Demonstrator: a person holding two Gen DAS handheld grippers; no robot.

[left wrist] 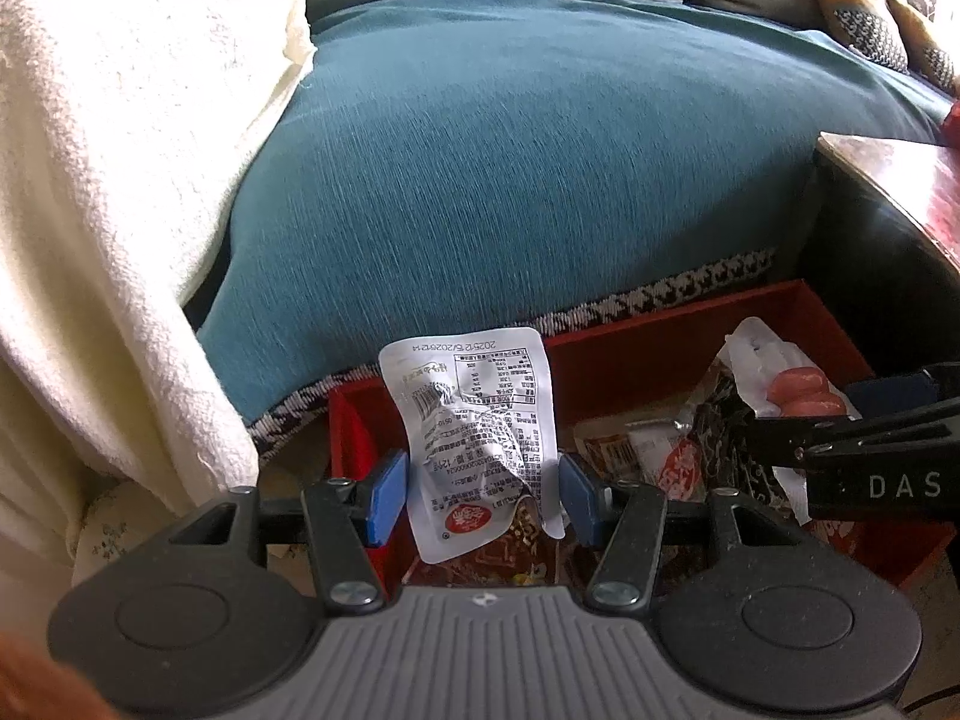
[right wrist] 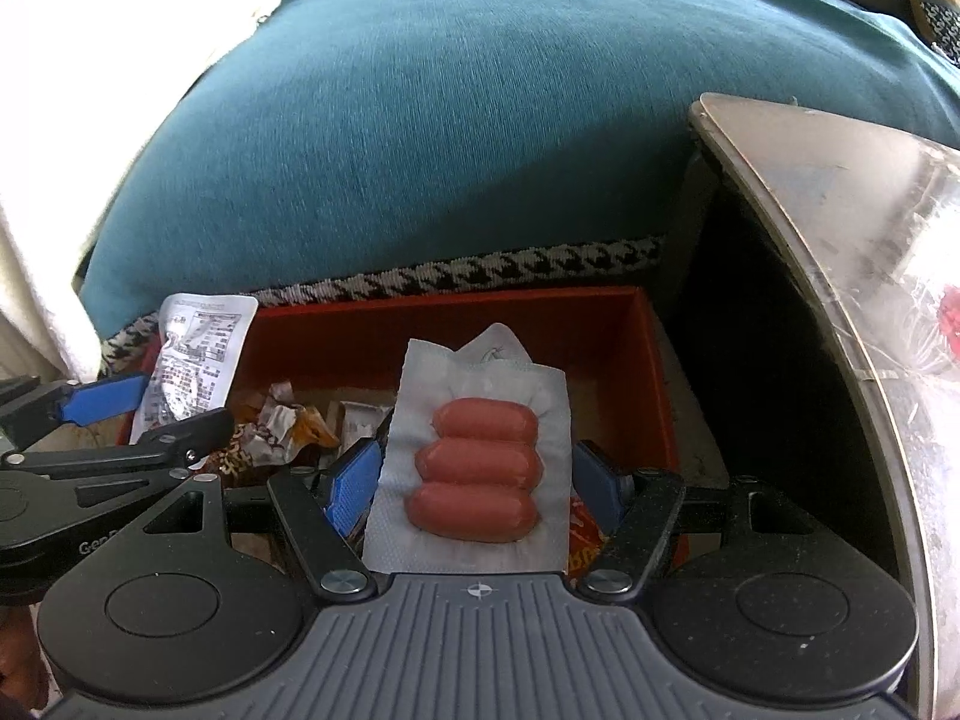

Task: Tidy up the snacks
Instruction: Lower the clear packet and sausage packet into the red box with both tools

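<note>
Claws both above red box (right wrist: 654,360): left claw (left wrist: 483,495) grasping silver snack packet (left wrist: 480,420), right claw (right wrist: 477,489) grasping sausage pack (right wrist: 480,462).

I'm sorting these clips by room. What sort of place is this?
Most likely a living room at home: a sofa with a teal cover and cushions, a low table beside it, and a red box of snacks on the floor in front.

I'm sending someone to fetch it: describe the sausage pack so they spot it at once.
Find the red box below the teal sofa cushion. Above it, the right gripper holds the sausage pack: clear plastic showing three pink sausages, unlike the silver printed pouch to its left.
</note>
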